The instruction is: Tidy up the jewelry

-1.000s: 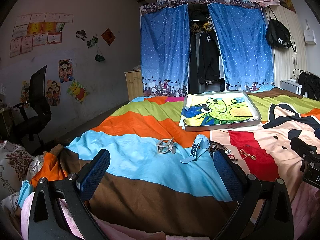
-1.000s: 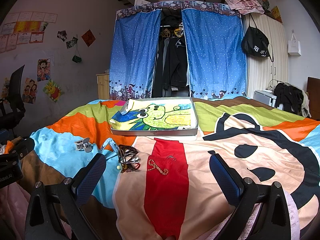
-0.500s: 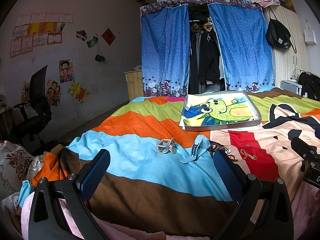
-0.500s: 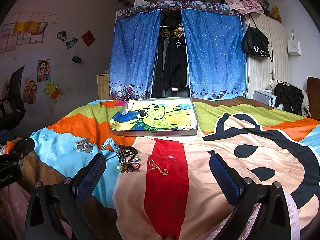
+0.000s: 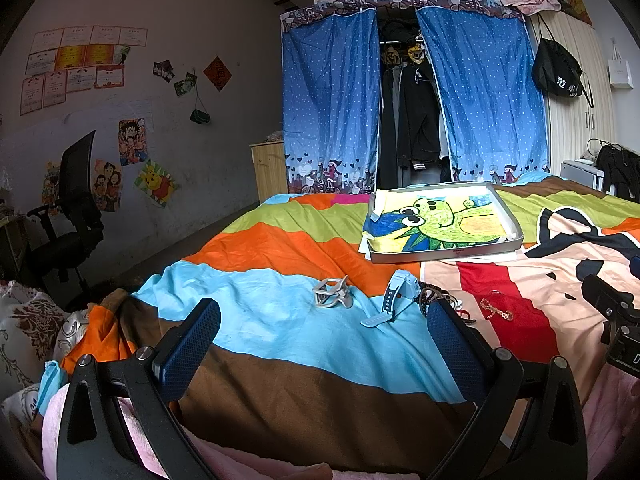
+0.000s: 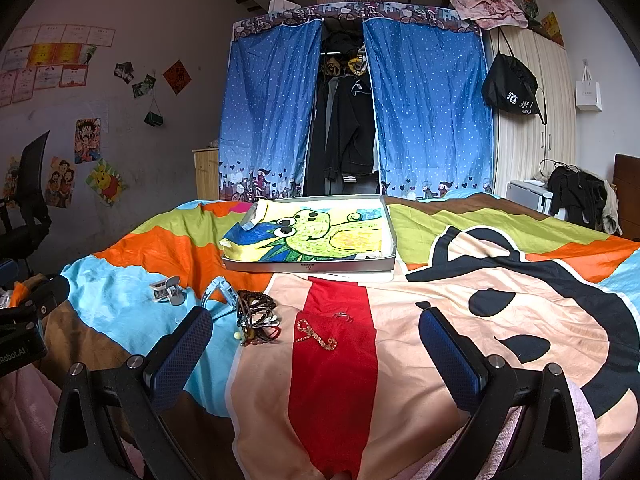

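— While the left claw [image 5: 322,336] hangs released, what lies ahead?
— A grey hair clip [image 5: 331,298] and blue watch [image 5: 394,298], past its tips.
— And the right claw [image 6: 316,338]?
— Released too; gold chain [image 6: 316,335] between its fingers, bracelets [image 6: 256,316] ahead-left, tray [image 6: 308,266] beyond.

a home bedroom: bed [image 6: 500,280], curtained wardrobe [image 6: 424,112], wall posters [image 5: 132,142].

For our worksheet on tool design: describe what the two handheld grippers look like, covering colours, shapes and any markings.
Both look alike. The left gripper and the right gripper each have two black angular arms with triangular cut-outs and silver screws, tipped with blue textured pads. The left gripper's black body, seen from the right wrist view, carries white lettering. No hands or sleeves show.
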